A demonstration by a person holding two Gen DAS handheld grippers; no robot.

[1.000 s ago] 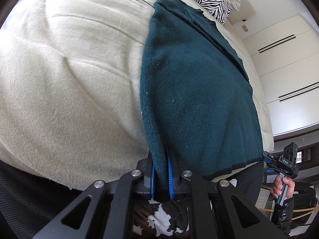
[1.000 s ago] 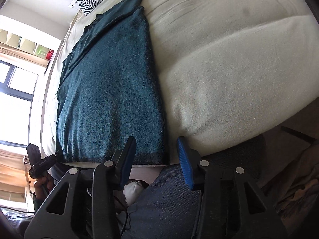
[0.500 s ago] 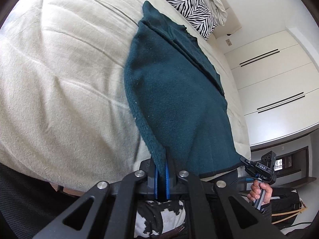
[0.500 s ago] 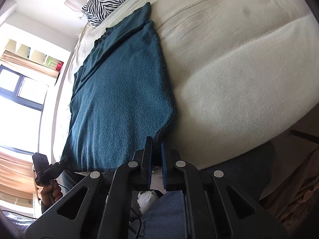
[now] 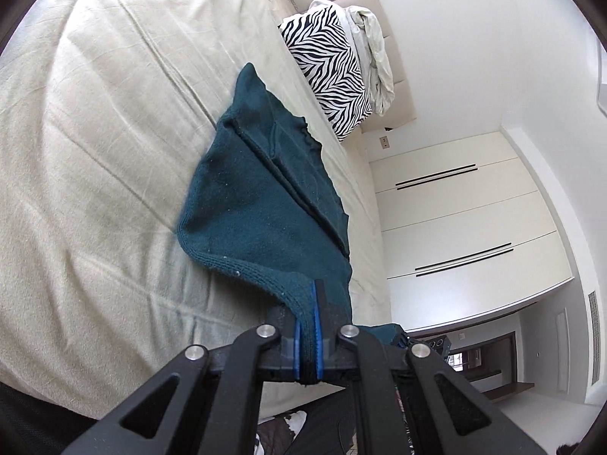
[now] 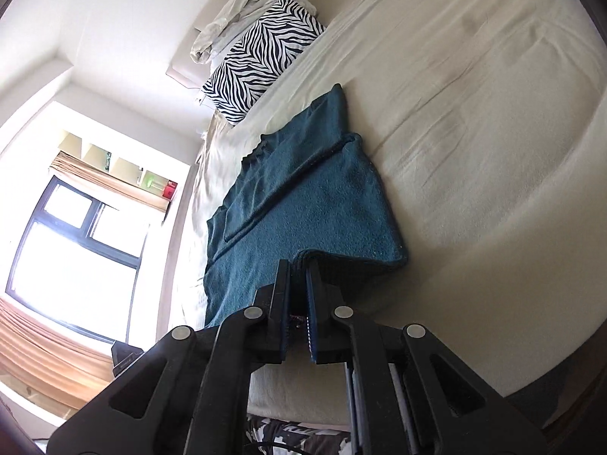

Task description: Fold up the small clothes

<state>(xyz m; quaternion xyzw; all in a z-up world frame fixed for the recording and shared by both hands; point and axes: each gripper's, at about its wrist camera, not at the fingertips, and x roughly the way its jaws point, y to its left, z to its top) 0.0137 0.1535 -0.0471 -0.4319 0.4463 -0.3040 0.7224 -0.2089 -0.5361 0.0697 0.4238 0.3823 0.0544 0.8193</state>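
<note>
— Left wrist view: what does the left gripper [image 5: 308, 326] hold?
— Its 2 blue-padded jaws are clamped on the near hem corner of the dark teal knitted sweater [image 5: 261, 212], lifting that edge off the cream bed sheet [image 5: 95, 151].
— And the right gripper [image 6: 297, 299]?
— Pinched on the other hem corner of the sweater [image 6: 303, 197], which curls up just ahead of it.
— Anything beyond?
— A zebra-striped pillow [image 6: 261, 57] lies well past the sweater's far end, with a rumpled pale cloth [image 6: 235, 11] behind it.
</note>
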